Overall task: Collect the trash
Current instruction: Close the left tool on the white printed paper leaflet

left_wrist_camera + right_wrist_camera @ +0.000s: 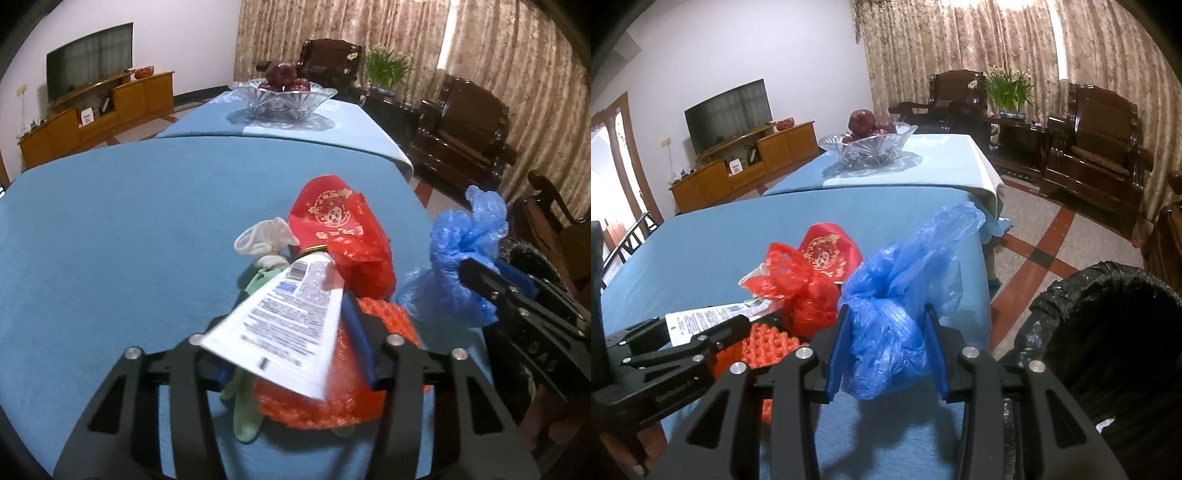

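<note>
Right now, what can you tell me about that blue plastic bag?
The blue plastic bag is thin, crinkled, semi-transparent film, bunched into a wad. The right gripper has it squeezed between its blue-padded fingers, lifted above the blue tablecloth near the table's edge. Its loose end flares upward. A black-lined bin stands to the right.

The left gripper (295, 314) has its fingers clamped on a flattened white tube (280, 314), held above the surface. Just to its right, the right gripper (888, 347) squeezes a crumpled blue plastic bag (897, 306) between its blue-padded fingers (836, 350).
</note>
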`<state>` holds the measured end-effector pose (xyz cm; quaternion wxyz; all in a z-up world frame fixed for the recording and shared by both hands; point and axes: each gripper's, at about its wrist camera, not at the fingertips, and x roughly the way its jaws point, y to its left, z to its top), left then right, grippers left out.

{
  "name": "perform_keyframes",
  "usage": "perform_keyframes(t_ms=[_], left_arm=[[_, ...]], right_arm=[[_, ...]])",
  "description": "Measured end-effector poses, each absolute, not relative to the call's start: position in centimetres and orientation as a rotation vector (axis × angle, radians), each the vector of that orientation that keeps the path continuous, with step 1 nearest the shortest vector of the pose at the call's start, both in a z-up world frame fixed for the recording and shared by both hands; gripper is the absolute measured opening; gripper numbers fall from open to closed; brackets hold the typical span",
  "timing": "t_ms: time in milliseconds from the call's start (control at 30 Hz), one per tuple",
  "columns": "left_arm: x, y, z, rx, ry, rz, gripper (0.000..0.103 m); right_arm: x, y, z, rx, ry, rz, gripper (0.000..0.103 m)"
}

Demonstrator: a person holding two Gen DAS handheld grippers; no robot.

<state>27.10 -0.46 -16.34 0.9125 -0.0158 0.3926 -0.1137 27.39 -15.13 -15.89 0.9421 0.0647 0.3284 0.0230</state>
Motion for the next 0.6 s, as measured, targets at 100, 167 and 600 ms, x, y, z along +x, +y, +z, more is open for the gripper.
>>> perform_keyframes(t_ms=[100, 167, 600], left_arm=[[26.8, 0.1, -15.8, -0.063, 0.805, -0.247, 0.030], [26.4, 0.9, -15.2, -0.083, 0.793, -0.245, 0.030], [26.2, 3.9, -15.2, -0.131, 0.795, -0.201, 0.024]], right_arm=[[27.1, -14.9, -15.8, 0.128, 0.665, 0.052, 0.038], [26.9, -14.7, -15.7, 0.123, 0.662, 0.056, 0.038], [26.6, -13.9, -15.5, 0.110, 0.665, 0.071, 0.039]])
